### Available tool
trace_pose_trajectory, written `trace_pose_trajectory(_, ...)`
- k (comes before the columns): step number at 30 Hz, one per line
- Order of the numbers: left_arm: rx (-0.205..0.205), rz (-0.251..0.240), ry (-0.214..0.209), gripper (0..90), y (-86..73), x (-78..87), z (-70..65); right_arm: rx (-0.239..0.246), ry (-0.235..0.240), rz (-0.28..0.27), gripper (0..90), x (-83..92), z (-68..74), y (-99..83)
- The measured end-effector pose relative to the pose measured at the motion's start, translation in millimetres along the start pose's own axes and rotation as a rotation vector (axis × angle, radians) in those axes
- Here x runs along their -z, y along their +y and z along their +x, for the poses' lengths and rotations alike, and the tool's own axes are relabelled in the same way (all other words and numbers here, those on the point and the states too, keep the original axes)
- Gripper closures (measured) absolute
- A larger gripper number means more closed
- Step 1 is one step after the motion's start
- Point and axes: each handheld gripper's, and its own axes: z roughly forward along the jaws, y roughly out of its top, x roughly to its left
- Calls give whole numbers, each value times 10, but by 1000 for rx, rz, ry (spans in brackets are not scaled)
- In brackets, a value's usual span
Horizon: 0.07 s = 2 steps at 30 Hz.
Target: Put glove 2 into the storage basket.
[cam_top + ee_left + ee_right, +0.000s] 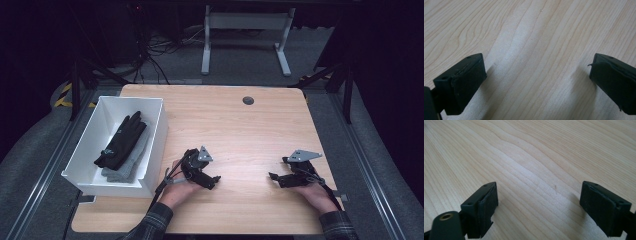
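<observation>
My left gripper point(214, 181) rests low over the wooden table point(240, 130), just right of the white bin point(159, 131), held by a hand in a plaid sleeve. In the left gripper view its jaws point(535, 67) stand wide apart with only bare wood between them. My right gripper point(273, 178) lies near the table's front right, pointing left toward the other gripper. Its jaws point(538, 192) are also open, over bare wood. Inside the bin a black glove point(122, 140) lies on top of a grey glove point(129, 165).
A round dark grommet point(248, 100) sits near the table's far edge. Beyond the table stand the white legs of another desk point(206, 45) and tangled cables point(155, 55) on the floor. Metal rails run along both sides of the table.
</observation>
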Motion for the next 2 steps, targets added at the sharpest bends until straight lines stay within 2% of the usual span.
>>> trace_pose_trajectory(2,-2,0,0,8,0,0,0,0,1,0,154,1,1,-1)
